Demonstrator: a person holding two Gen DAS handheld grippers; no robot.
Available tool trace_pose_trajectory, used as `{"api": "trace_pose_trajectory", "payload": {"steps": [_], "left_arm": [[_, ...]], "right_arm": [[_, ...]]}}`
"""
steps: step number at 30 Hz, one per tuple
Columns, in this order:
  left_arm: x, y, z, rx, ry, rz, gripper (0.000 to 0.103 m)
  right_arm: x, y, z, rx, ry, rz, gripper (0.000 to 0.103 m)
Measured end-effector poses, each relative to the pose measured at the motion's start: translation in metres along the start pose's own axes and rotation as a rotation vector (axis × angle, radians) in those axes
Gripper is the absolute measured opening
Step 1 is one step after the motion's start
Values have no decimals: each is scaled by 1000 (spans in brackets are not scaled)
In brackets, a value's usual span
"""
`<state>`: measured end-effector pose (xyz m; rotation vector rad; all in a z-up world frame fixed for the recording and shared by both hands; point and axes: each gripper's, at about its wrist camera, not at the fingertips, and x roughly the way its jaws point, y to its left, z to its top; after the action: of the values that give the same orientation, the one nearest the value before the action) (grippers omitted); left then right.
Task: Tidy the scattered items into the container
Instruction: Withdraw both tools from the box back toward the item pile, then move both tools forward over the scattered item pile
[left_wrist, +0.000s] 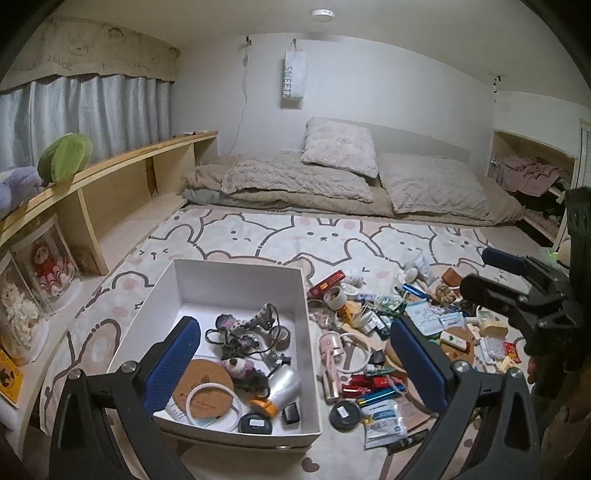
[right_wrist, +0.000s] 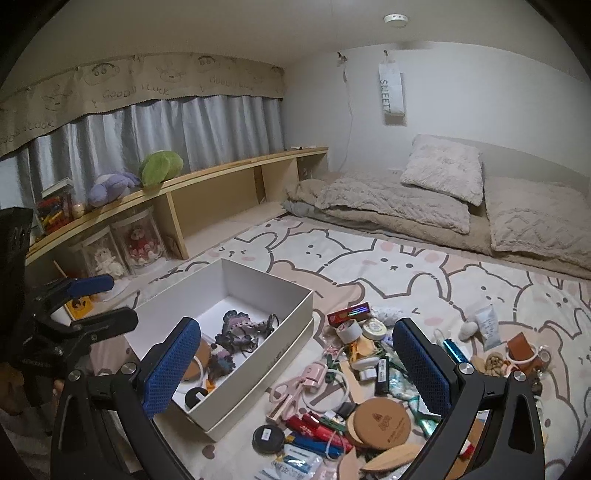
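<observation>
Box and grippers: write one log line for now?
left gripper: open, empty | right gripper: open, empty | white box: partly filled | clutter: on rug

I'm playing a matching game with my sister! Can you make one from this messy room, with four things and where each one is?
Things:
1. green plush toy
2. silver bottle
3. pink eyelash curler
4. white paper bag

Places:
A. hanging on the wall
B. on the rug, outside the box
C. on top of the wooden shelf
D. inside the white box

Pairs: 1-C, 2-D, 3-B, 4-A
</observation>
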<state>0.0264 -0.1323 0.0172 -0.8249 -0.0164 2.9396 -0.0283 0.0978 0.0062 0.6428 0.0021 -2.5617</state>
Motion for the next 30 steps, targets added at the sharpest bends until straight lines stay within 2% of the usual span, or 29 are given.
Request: {"api": "trace_pose_trajectory", "payload": {"steps": [17,23,30], "left_arm": [[-23,-29,16,2,-74,-34,103],[-24,-42,16,4,-107,-55,103],[-12,-65,13,25,-101,-91,103]], "right_arm": [[-57,-23,3,23,-97,-35,103],[-78,-41,0,45,-130,-95,103],[-99,-77,-12,128,-144,-145,103]]}}
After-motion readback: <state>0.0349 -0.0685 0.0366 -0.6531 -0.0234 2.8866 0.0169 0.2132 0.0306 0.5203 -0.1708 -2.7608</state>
